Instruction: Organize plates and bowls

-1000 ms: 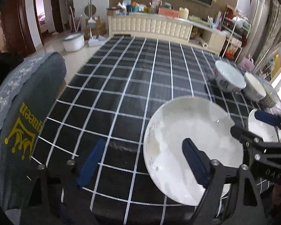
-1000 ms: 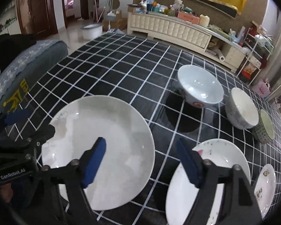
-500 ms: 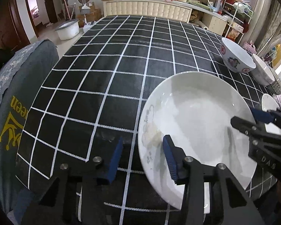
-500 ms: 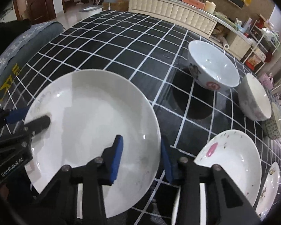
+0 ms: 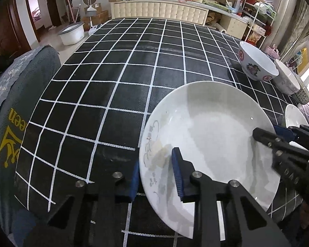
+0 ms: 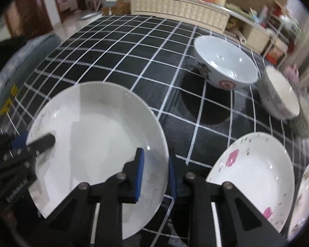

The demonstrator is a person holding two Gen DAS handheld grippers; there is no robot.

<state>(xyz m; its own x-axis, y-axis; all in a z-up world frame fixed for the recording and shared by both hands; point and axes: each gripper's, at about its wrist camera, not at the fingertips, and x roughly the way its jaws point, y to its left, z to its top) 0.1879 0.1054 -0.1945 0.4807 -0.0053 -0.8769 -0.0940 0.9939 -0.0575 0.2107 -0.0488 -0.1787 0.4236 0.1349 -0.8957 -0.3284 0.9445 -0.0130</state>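
Observation:
A large white plate (image 5: 212,131) is held at the near edge of the table, its near side tipped off the cloth. My left gripper (image 5: 156,174) is shut on its left rim. My right gripper (image 6: 155,174) is shut on its right rim; the plate (image 6: 98,129) fills the left of that view. The right gripper (image 5: 278,132) also shows in the left wrist view, and the left gripper (image 6: 37,142) in the right wrist view. A white plate with pink flowers (image 6: 255,168) lies to the right. A painted bowl (image 6: 226,70) stands behind it.
The table has a black cloth with white grid lines (image 5: 123,72). A second bowl (image 6: 278,96) and a small patterned cup (image 6: 304,121) stand at the right edge. A small plate (image 6: 304,195) lies at the far right. A grey cushioned seat (image 5: 16,111) is at the left.
Both grippers closed from wide open onto opposite rims of the large white plate. The plate's near side has lifted and it sits closer to both cameras.

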